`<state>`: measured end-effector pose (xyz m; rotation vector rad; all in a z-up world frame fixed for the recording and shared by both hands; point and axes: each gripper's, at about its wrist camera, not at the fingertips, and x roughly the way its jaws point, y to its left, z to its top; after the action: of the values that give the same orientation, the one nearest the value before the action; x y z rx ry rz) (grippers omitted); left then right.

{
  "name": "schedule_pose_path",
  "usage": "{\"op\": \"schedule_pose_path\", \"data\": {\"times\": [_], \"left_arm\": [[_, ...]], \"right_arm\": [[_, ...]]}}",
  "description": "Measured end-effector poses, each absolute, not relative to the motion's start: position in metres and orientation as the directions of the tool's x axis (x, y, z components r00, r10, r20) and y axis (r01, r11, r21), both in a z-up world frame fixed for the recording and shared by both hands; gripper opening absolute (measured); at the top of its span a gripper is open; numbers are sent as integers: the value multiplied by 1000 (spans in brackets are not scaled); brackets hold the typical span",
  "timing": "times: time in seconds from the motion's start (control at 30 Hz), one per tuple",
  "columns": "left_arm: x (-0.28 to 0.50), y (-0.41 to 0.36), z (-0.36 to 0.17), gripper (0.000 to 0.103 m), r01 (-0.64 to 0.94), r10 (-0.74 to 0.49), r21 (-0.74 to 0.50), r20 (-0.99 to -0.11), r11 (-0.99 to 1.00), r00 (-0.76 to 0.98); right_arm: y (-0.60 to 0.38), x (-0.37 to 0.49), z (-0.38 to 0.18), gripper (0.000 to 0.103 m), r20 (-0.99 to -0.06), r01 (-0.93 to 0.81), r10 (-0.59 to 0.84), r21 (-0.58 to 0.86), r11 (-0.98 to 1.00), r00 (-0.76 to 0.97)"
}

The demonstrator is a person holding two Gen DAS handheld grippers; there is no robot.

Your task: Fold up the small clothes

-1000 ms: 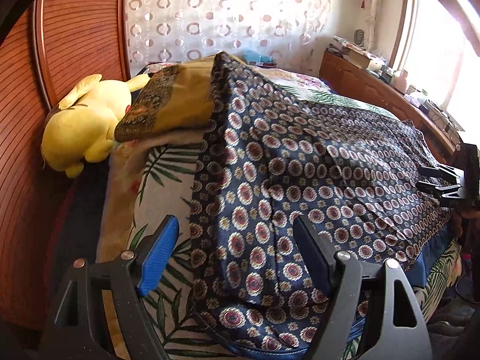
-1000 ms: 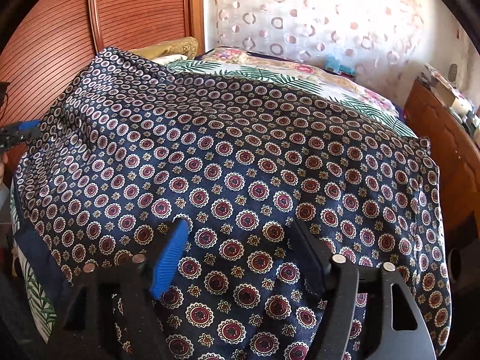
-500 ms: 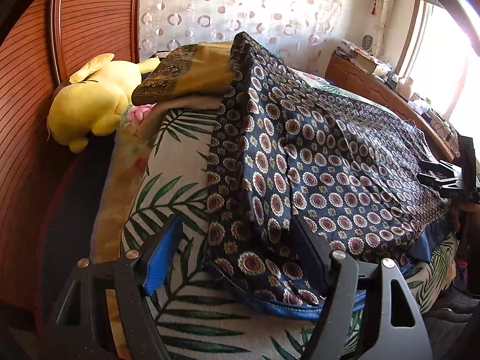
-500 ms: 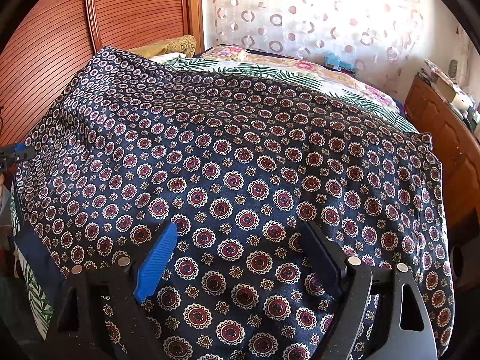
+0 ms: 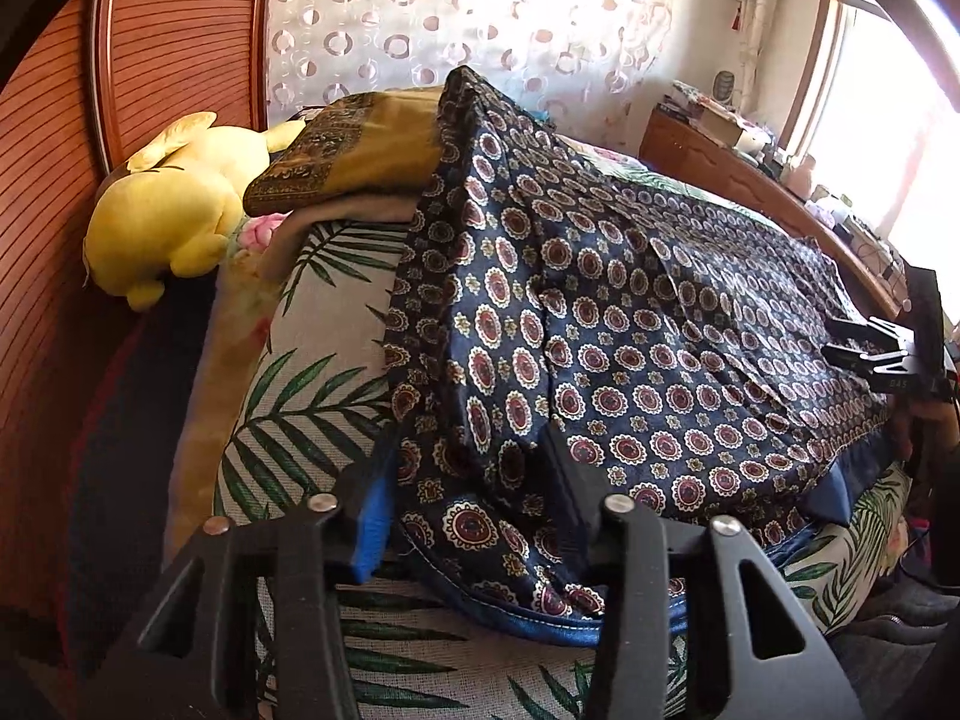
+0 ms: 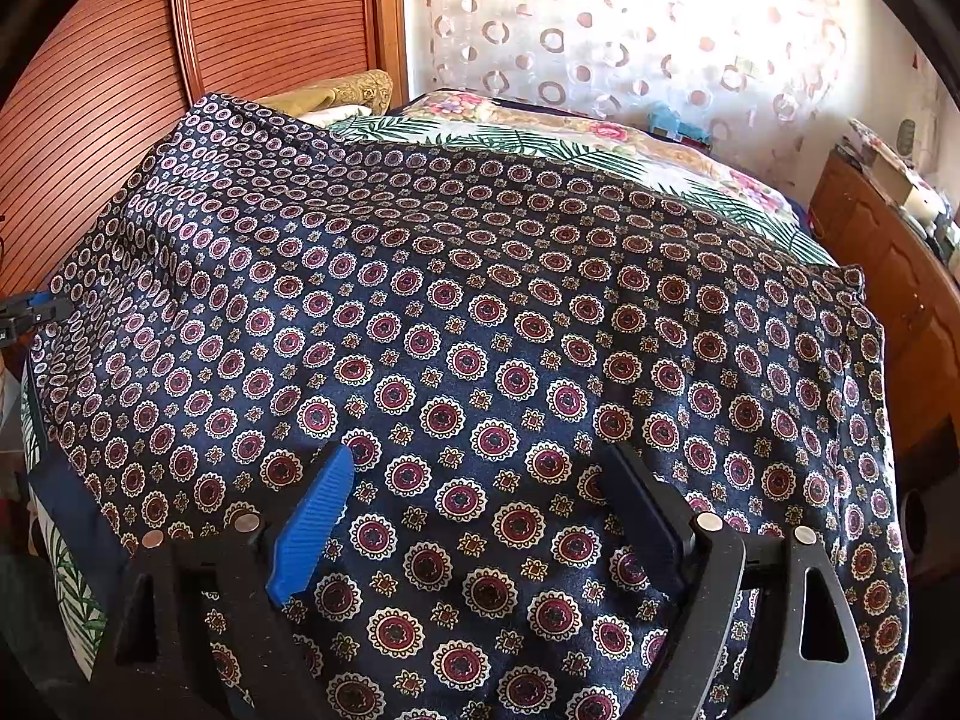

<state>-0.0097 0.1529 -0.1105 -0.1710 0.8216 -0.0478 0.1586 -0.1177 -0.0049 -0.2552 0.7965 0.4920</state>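
A navy garment [image 5: 630, 360] printed with red and white medallions lies spread over the bed; it fills the right wrist view [image 6: 480, 312]. My left gripper [image 5: 471, 480] is at its near left corner. Its jaws are closing, with a bunched fold of the cloth and its blue hem between them, and the pads are not clamped together. My right gripper [image 6: 480, 480] hovers over the near edge of the garment, open wide, with flat cloth beneath its fingers. Each gripper shows at the edge of the other's view: the right gripper [image 5: 876, 354] and the left gripper [image 6: 24, 312].
The bed sheet [image 5: 300, 396] has a palm-leaf print. A yellow plush toy [image 5: 174, 204] and a mustard cushion [image 5: 360, 150] lie by the wooden headboard [image 5: 180, 30]. A wooden cabinet [image 6: 900, 300] with clutter runs along the right side, under a bright window [image 5: 888, 120].
The left gripper's jaws have narrowed around the garment's near left corner, and the cloth there has bunched up. The right gripper's jaws widened slightly; it stayed in place.
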Motion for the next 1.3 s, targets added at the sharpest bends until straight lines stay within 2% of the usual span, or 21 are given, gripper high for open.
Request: {"op": "schedule_pose_path", "data": {"times": [0.13, 0.17, 0.23, 0.27, 0.63, 0.97, 1.3], "left_arm": [[-8, 149, -110, 37, -10, -116, -167, -730, 986, 674], [-7, 149, -110, 31, -4, -123, -169, -731, 986, 672], [-6, 146, -109, 26, 11, -136, -173, -733, 985, 667], [-6, 144, -108, 7, 20, -143, -174, -730, 985, 668], [2, 111, -63, 5, 145, -260, -229, -631, 963, 731], [44, 45, -10, 5, 334, -379, -186, -562, 924, 736], [71, -48, 22, 5, 524, -526, -171, -528, 835, 666]], "right_arm": [[-118, 159, -5, 87, -735, -512, 325, -36, 858, 595], [-118, 158, -5, 87, -735, -513, 325, -36, 858, 595], [-118, 159, -5, 87, -735, -513, 325, -36, 858, 595], [-118, 159, -5, 87, -735, -513, 325, -36, 858, 595], [-119, 158, -6, 87, -735, -514, 326, -36, 857, 595], [-130, 157, -2, 87, -728, -496, 331, -14, 868, 600], [-188, 128, 31, 85, -611, -403, 344, 43, 914, 713]]}}
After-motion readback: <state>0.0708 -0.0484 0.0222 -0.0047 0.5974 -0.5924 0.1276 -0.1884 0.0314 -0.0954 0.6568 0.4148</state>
